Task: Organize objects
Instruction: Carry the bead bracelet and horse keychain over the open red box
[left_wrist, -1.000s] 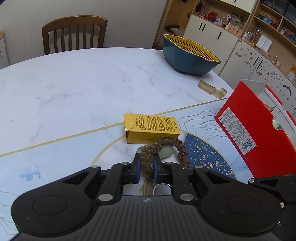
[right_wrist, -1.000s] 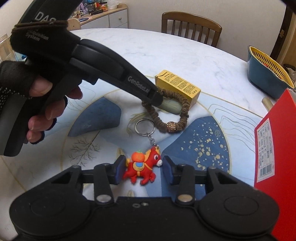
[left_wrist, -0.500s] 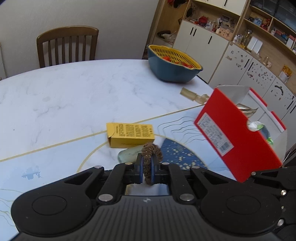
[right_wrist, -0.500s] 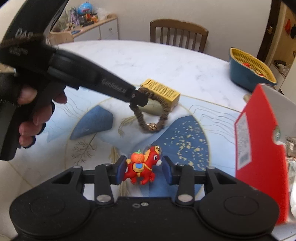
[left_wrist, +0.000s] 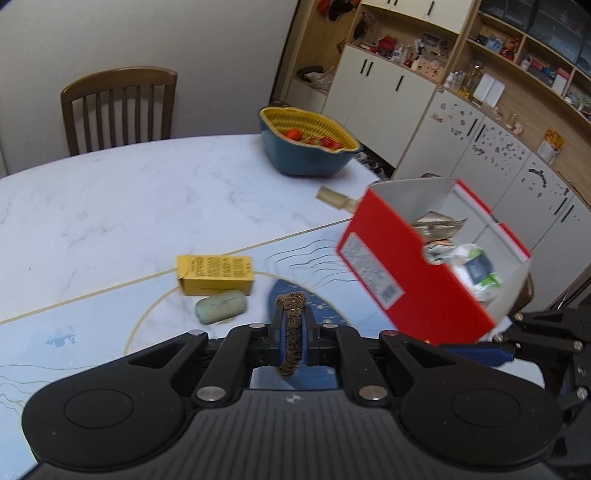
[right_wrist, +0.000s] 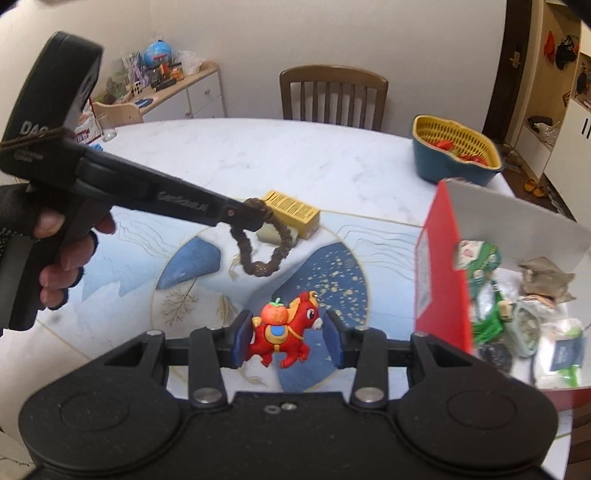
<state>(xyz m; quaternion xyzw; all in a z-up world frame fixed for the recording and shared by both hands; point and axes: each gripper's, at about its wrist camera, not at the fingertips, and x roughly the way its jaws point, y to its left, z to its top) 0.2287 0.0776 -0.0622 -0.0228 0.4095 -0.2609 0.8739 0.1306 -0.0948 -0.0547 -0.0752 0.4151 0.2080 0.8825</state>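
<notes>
Both grippers up off the tabletop (left_wrist: 110, 206), each carrying something. Our left gripper (left_wrist: 291, 326) is clamped tight on a brown hair scrunchie (left_wrist: 290, 332); from the right wrist view we see the scrunchie (right_wrist: 258, 240) hanging as a loop in the air below the fingertips of that gripper (right_wrist: 243, 216), above the blue-patterned part of the tabletop, with the gloved hand (right_wrist: 40, 251) wrapped round the handle. Our right gripper (right_wrist: 286, 341) holds a red horse keychain (right_wrist: 284, 334) between its blue pads, jaws at a narrow-to-middling gap; the left pad touches the toy's rump, and the right pad sits at its nose, though we cannot quite tell contact there. To the right stands an open red box (left_wrist: 417, 280), already holding packets and odds and ends, its contents blurred. Left on the tabletop: a yellow carton (left_wrist: 216, 275) with a pale green soap bar (left_wrist: 221, 312) just beside it. Farther back, a blue bowl with yellow strainer (left_wrist: 306, 147) near the edge, and a wooden chair (left_wrist: 118, 107) beyond.
</notes>
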